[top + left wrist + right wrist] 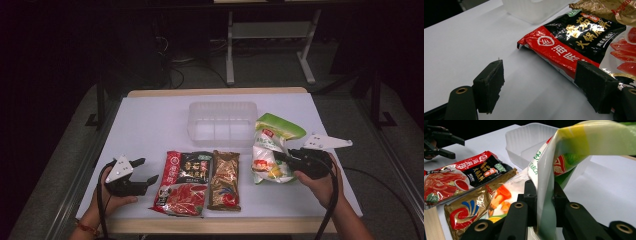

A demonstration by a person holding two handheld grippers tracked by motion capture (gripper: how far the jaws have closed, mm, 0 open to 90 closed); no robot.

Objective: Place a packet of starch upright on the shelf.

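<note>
While the right claw (541,195) stands clamped on the green-and-white pouch (272,150) at centre right of the high view, the film buckles — judged light, limp, slippery; grip the sealed edge. Left claw (145,170) stands apart, idle.

A clear plastic tray (222,122) is set mid-table (150,125); nearer the front edge, a red-black sauce packet (181,183), gold snack packet (224,180) and green-white bag (270,150) are ranged left to right.
</note>
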